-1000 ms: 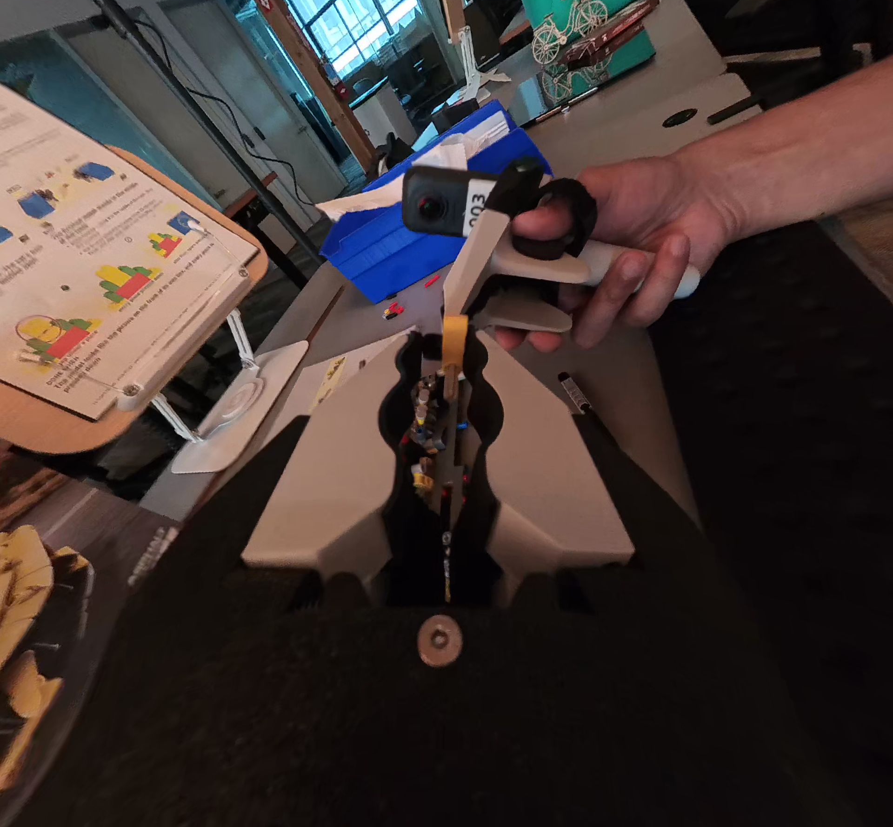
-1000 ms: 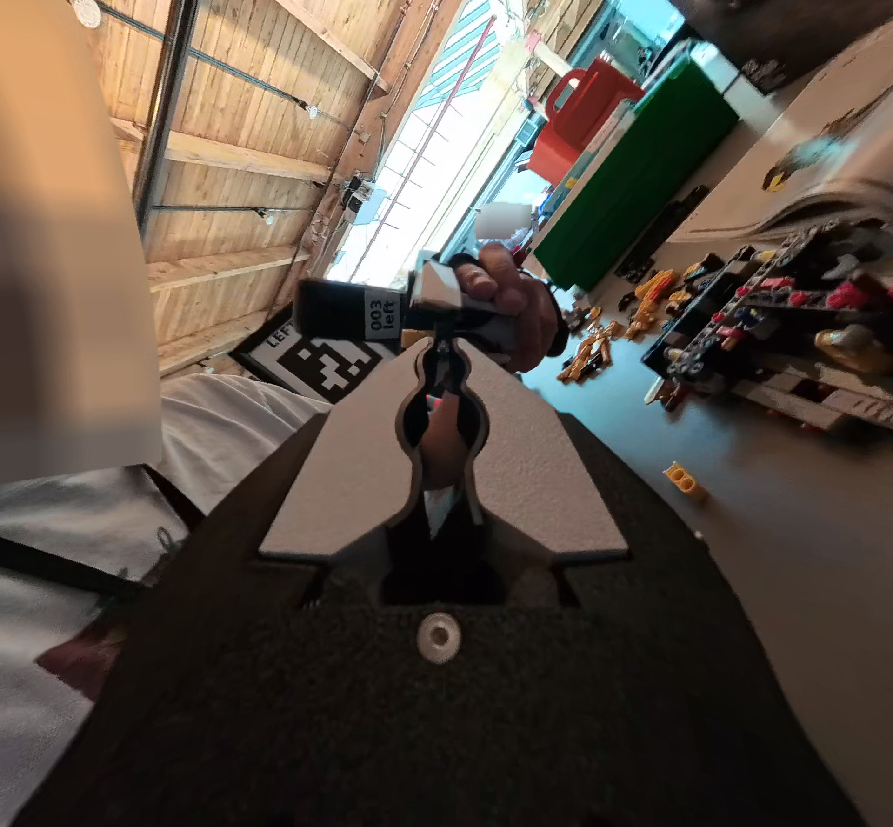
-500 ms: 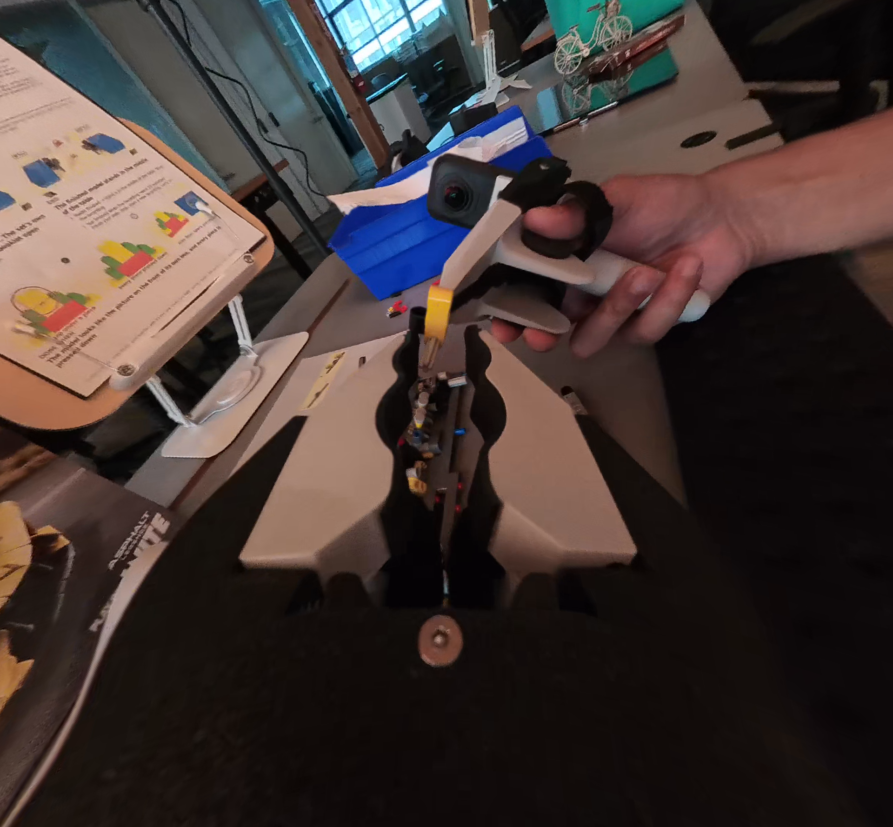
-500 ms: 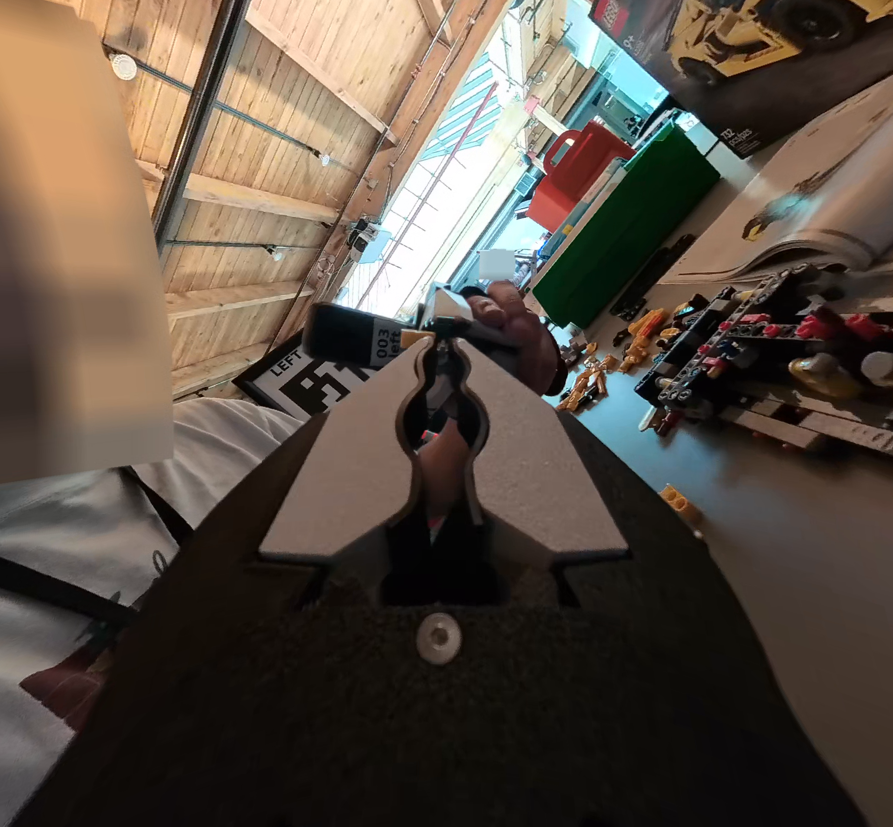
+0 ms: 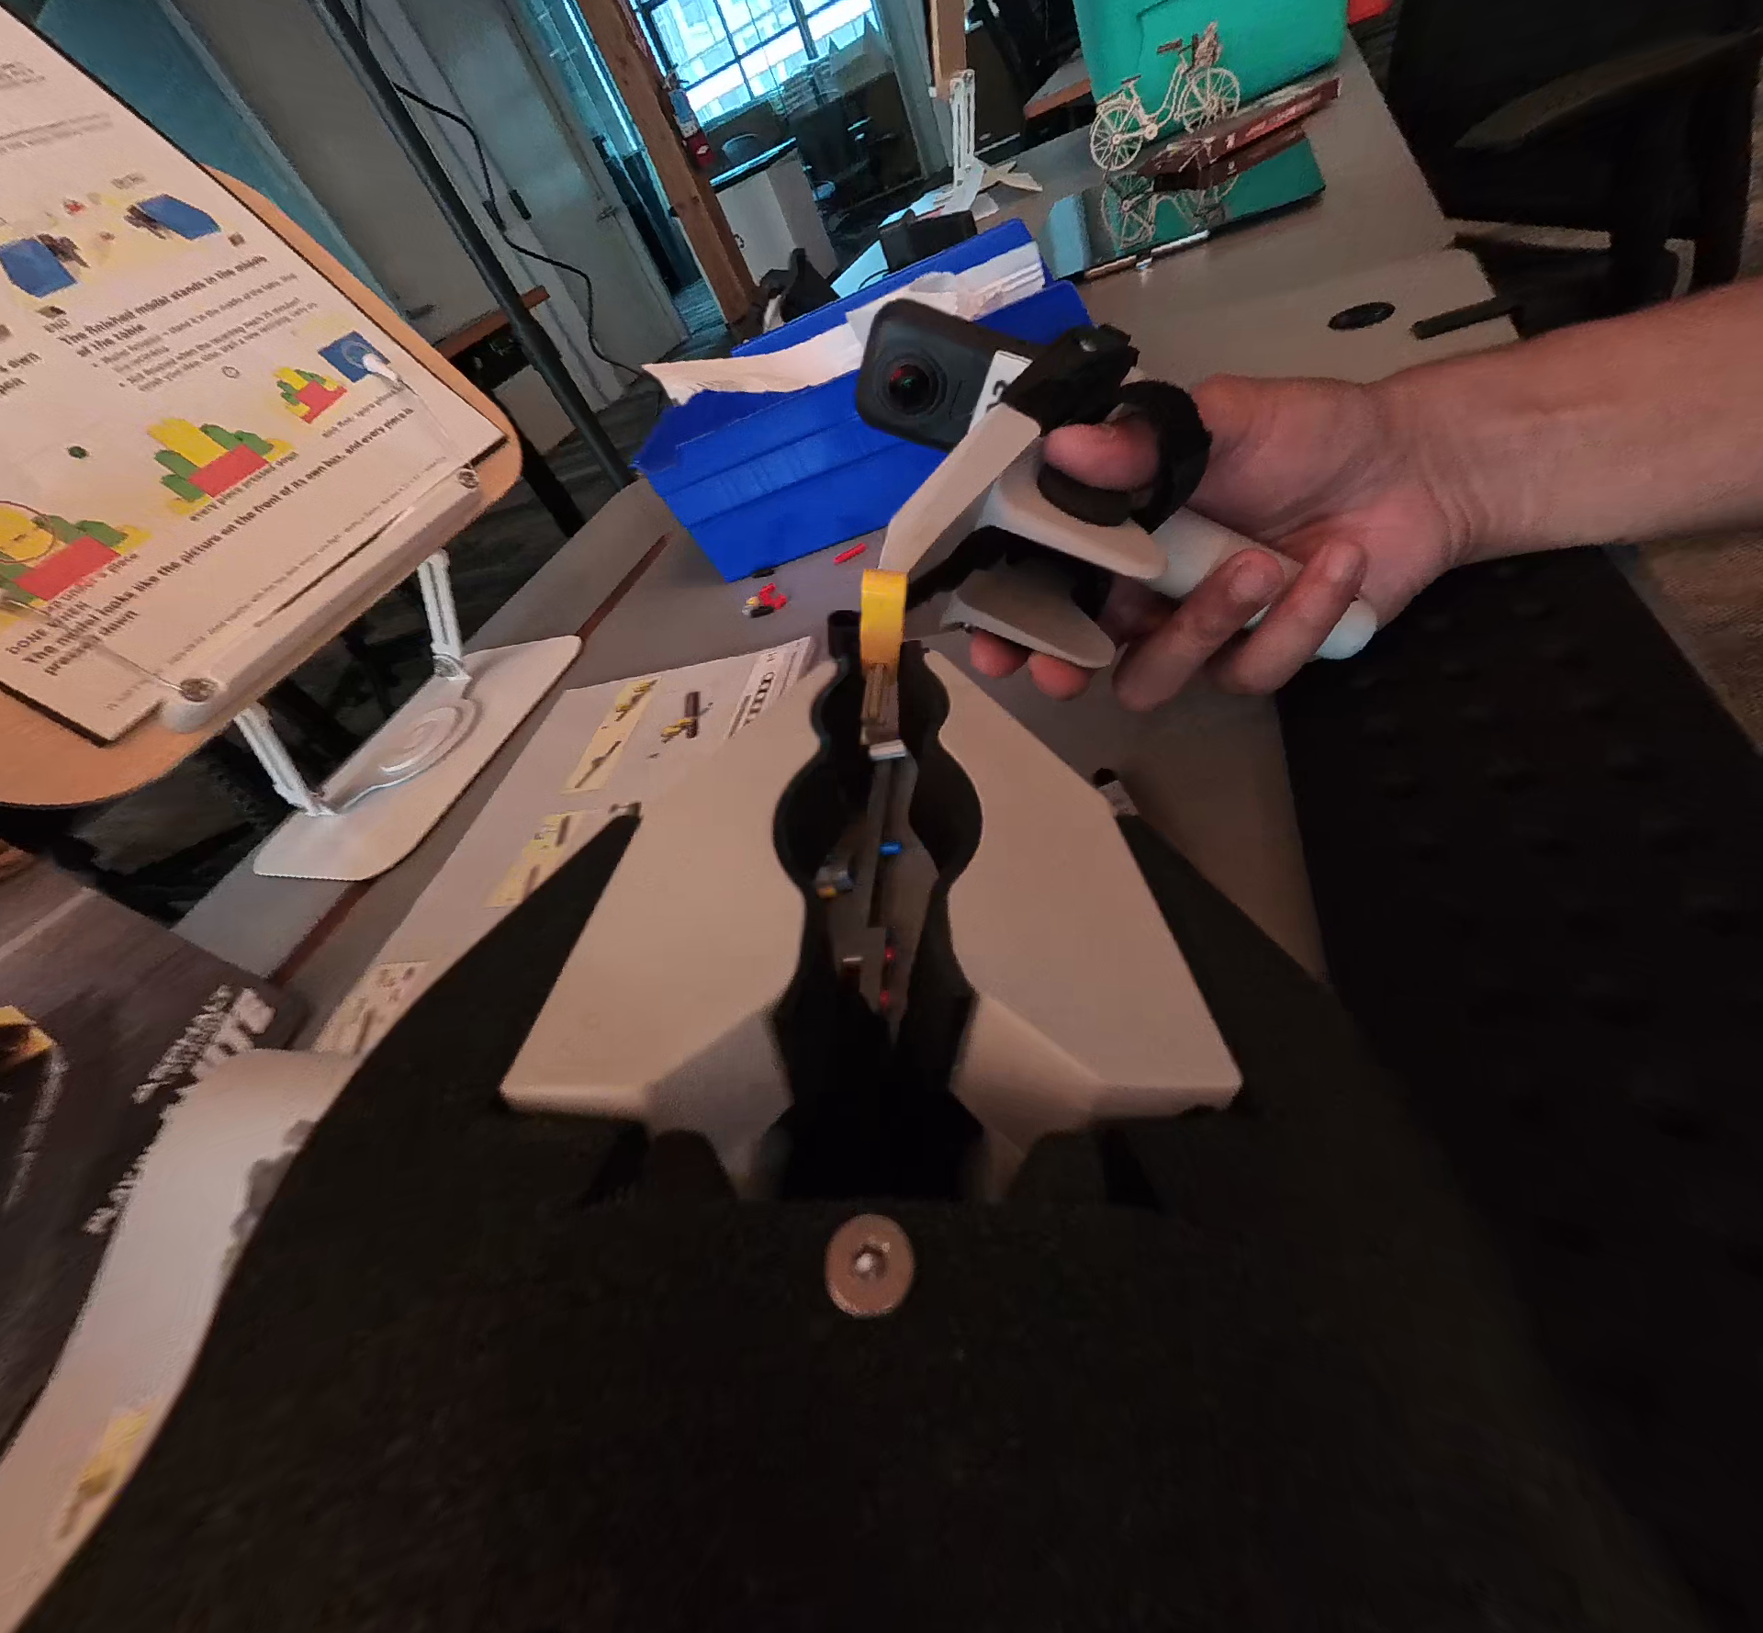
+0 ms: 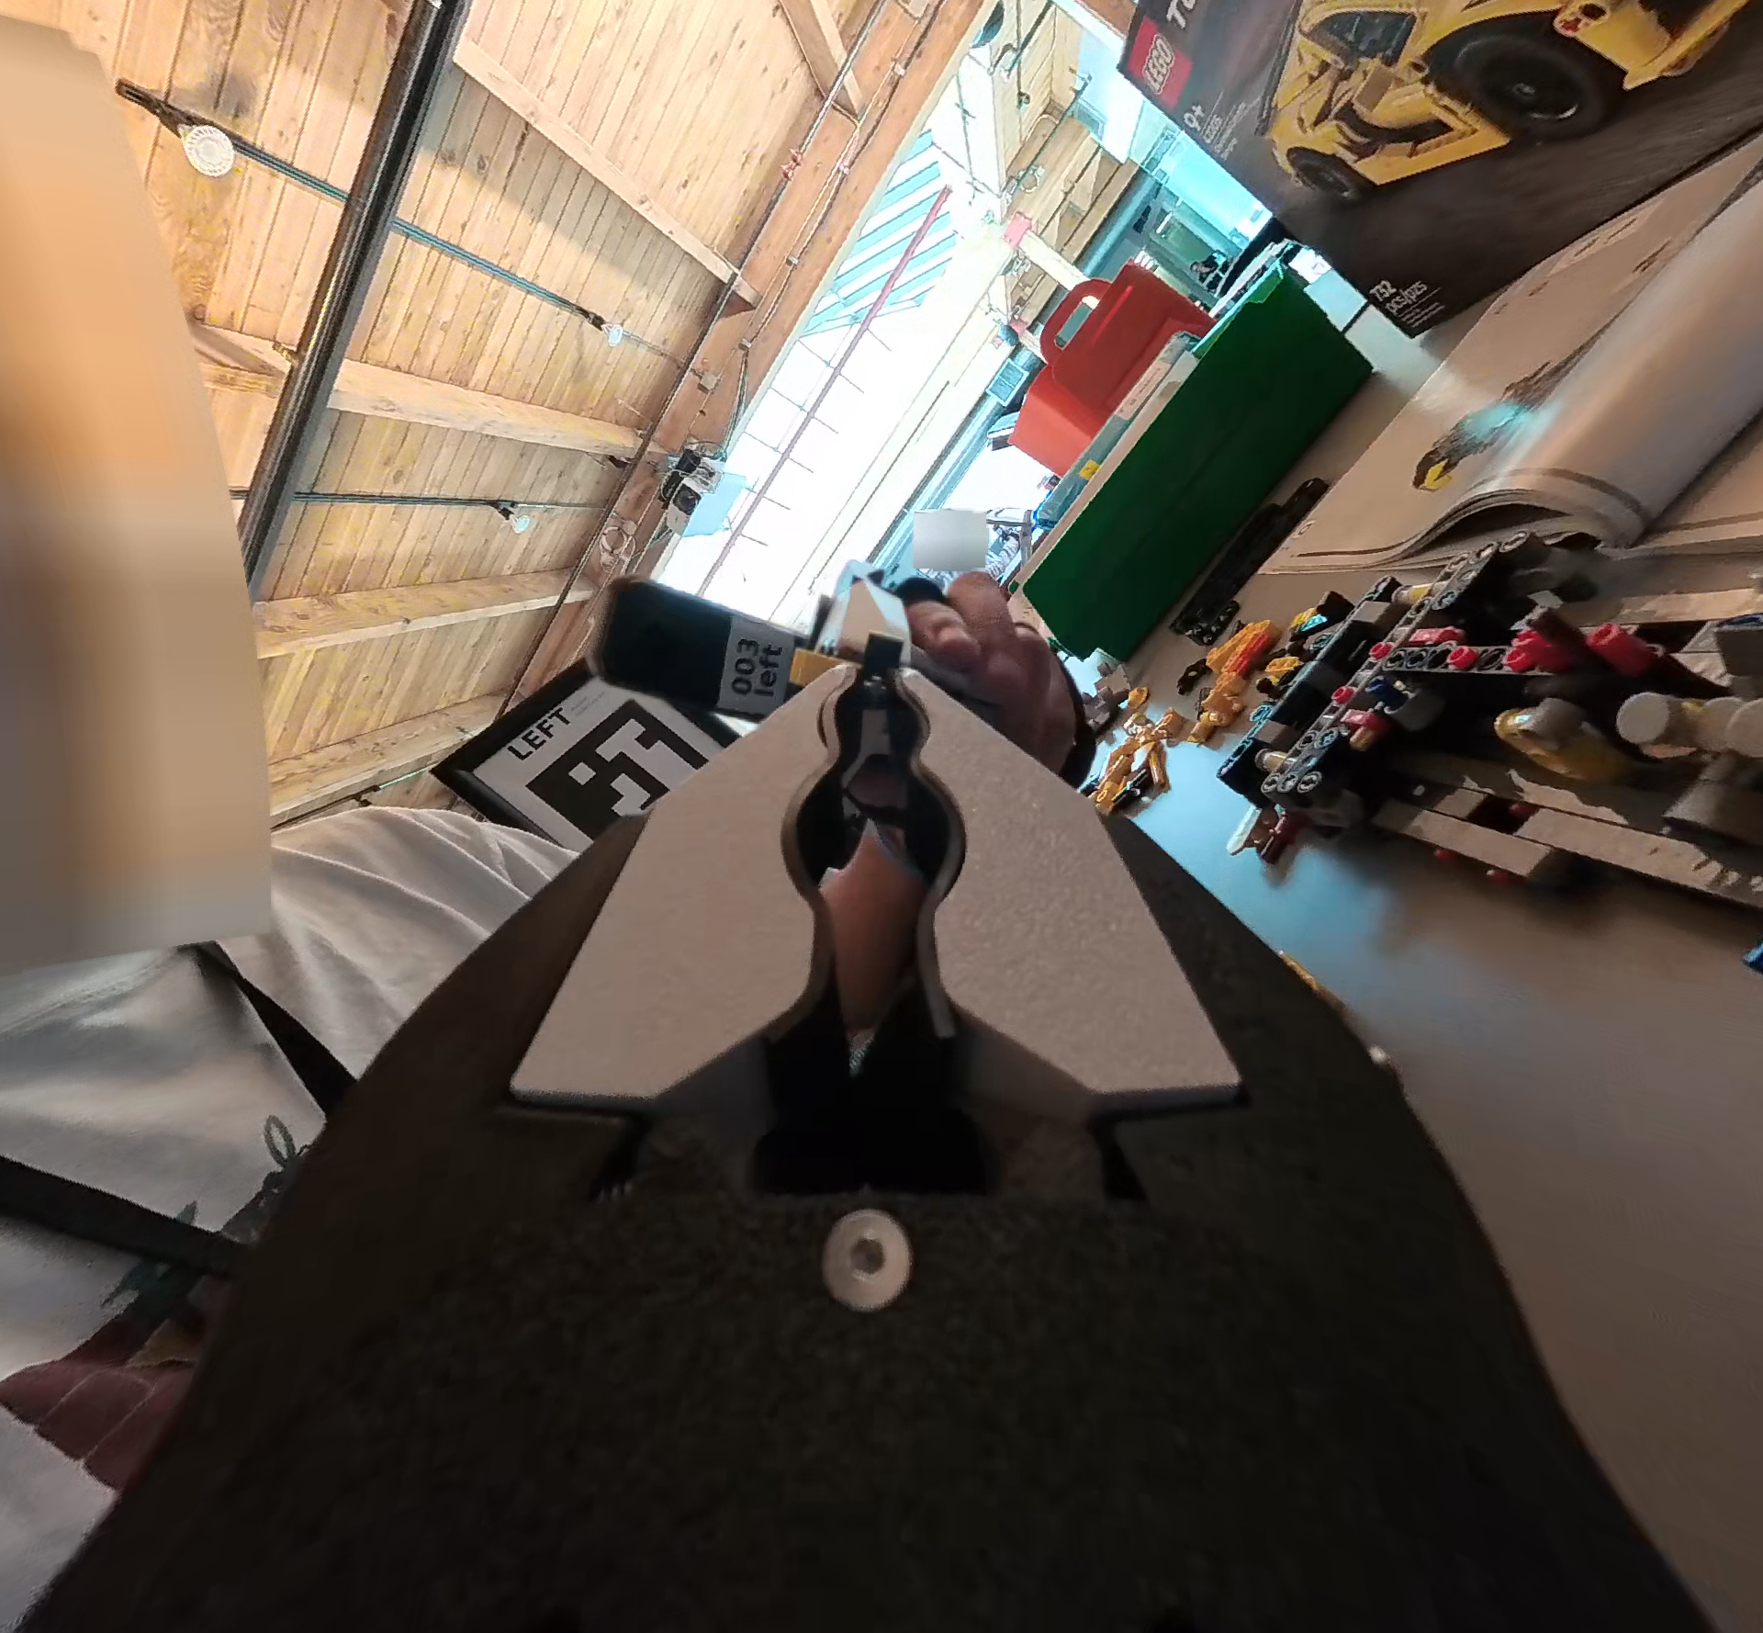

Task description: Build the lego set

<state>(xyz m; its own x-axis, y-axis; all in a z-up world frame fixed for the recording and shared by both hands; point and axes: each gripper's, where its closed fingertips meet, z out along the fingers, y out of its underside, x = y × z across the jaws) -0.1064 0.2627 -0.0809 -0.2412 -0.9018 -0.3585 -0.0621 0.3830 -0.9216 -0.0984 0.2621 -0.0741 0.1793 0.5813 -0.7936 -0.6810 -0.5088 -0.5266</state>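
Note:
In the left wrist view my left gripper [image 5: 873, 690] is shut on a thin grey lego piece [image 5: 882, 872] with small blue and red pins, held edge-on between the pads. A yellow lego piece [image 5: 880, 623] sits at its far end. My right gripper [image 5: 902, 595], held in a hand, meets it there, with its tips closed on the yellow piece. In the right wrist view my right gripper [image 6: 873, 681] is closed at the tips on a small dark and yellow bit. The left gripper's camera body [image 6: 696, 662] is just beyond it.
An instruction sheet on a stand [image 5: 191, 442], a blue bin [image 5: 811, 461] and an open booklet [image 5: 668, 728] lie ahead on the grey table [image 5: 1192, 757]. A partly built lego chassis [image 6: 1431, 709], loose orange pieces [image 6: 1145, 738], a green bin [image 6: 1192, 480] and the set's box [image 6: 1431, 60] are to the right.
The two grippers stay tip to tip. The yellow piece has shifted slightly up and left at the left gripper's tip. Both views have swung a little.

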